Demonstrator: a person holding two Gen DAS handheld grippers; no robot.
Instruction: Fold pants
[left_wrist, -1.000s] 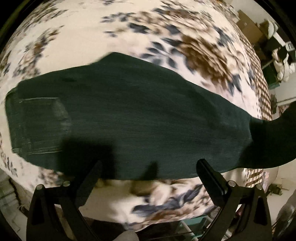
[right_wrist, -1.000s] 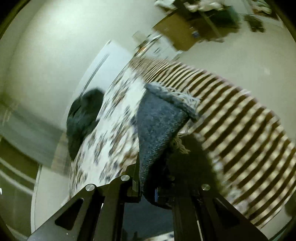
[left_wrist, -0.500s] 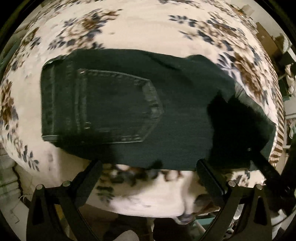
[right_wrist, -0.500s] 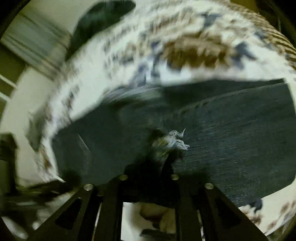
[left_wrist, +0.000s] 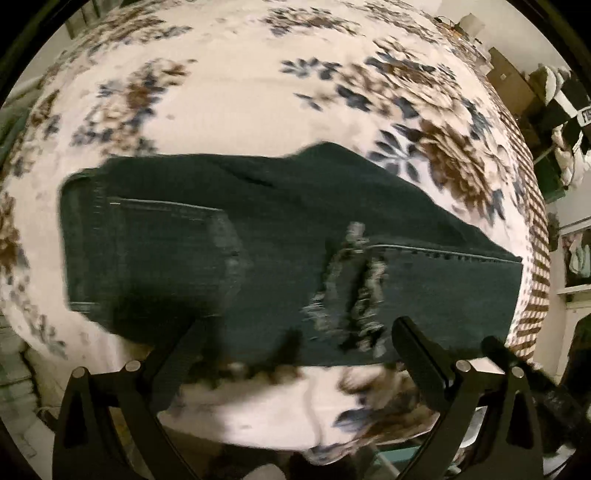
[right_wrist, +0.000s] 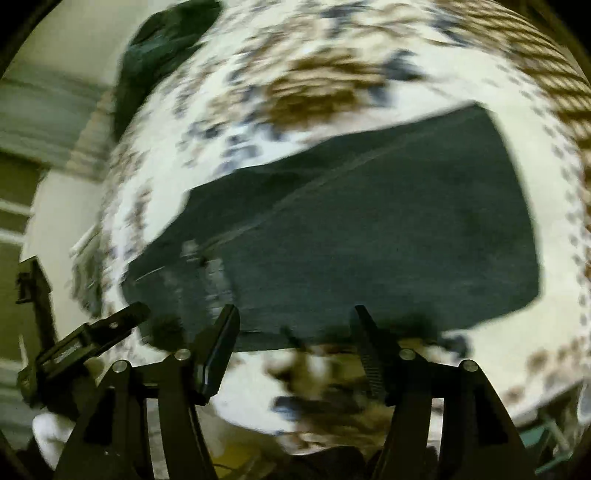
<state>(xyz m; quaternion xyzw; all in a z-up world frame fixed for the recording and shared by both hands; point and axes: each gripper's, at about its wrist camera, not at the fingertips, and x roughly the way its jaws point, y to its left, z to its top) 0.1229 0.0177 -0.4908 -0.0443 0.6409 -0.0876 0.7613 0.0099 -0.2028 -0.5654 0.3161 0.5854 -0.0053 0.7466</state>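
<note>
Pants (left_wrist: 288, 258) lie doubled on floral bed (left_wrist: 229, 96), frayed hem mid-frame. Right gripper (right_wrist: 295, 325) just opened, holding nothing, fold released; left gripper (left_wrist: 291, 339) wide, holding nothing.

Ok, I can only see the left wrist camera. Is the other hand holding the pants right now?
Observer: No. In the right wrist view the right gripper has just been opening. Its fingers stand apart with nothing between them, over the near edge of the pants.
Operator: Are there more clothes to fold after this?
Observer: Maybe. A dark bunched garment lies at the far edge of the floral blanket, well apart from the pants. It is too blurred to tell what it is.
</note>
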